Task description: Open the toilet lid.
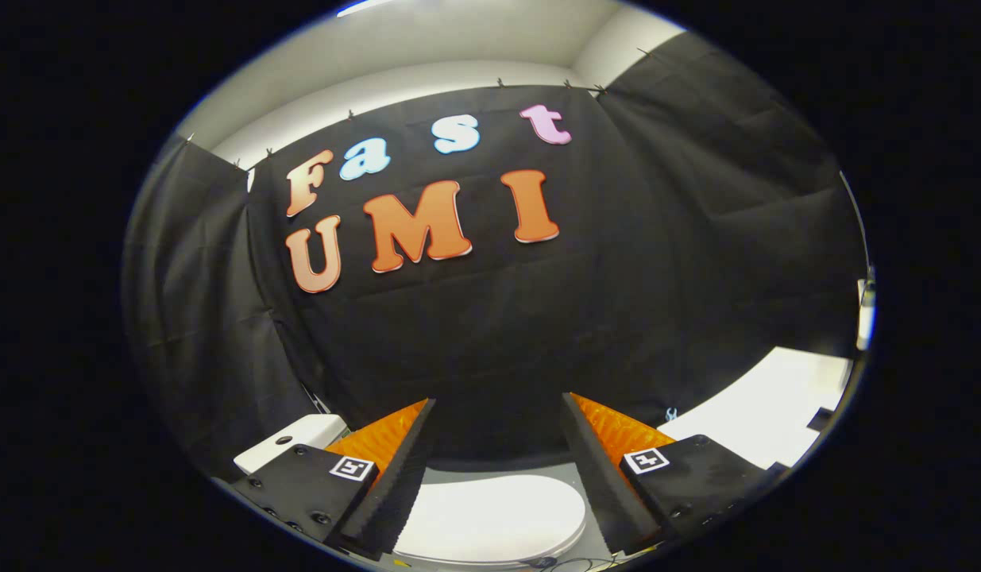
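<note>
A white toilet lid point(490, 516) lies flat and closed low down, between and below my two fingers. My gripper point(498, 409) hangs above it, open, with a wide gap and nothing between the fingers. The fingertips point toward the black cloth wall beyond, well clear of the lid. A white tank point(291, 445) with a dark button on top sits to the left, behind my left finger point(395, 469).
A white flat surface point(768, 405) stretches away to the right of the right finger. Black cloth walls close the booth ahead and on both sides. Thin cables point(577, 564) lie by the lid's near edge.
</note>
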A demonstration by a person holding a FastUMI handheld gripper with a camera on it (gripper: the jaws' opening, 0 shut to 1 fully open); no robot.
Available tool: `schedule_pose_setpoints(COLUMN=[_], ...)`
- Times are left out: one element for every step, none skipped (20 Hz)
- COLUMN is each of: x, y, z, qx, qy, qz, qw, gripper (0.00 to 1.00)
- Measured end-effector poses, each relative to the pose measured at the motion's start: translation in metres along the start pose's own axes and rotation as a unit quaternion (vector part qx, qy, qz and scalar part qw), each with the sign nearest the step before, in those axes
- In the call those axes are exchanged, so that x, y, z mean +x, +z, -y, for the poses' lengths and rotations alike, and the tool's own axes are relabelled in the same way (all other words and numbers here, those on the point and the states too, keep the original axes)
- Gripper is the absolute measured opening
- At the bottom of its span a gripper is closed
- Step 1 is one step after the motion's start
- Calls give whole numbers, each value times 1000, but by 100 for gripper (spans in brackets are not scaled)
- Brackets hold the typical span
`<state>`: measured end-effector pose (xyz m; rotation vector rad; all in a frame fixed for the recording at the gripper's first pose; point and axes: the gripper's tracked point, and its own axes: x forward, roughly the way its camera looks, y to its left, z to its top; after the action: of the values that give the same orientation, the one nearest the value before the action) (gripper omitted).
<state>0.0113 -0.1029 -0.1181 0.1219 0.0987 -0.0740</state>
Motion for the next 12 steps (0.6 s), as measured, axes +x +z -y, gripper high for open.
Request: schedule_pose_setpoints(x=[6,10,13,17,21,22,26,27,26,28,27,26], y=[-20,-39,-59,-80,-99,-117,-139,-158,-174,-189,-204,-219], z=[12,23,33,43,53,60,68,75,81,87,94,103], qx=[20,40,58,74,87,102,117,133,151,167,184,201], qy=[-5,-10,-16,-21,-23,-26,-28,-31,-30,-33,-36,-41], qz=[-18,-35,-54,-73,-91,-108,-126,-141,-151,-160,-169,-178], qw=[1000,999,997,994,992,989,985,981,977,972,968,963], gripper=[98,98,98,98,98,98,98,98,98,98,98,98])
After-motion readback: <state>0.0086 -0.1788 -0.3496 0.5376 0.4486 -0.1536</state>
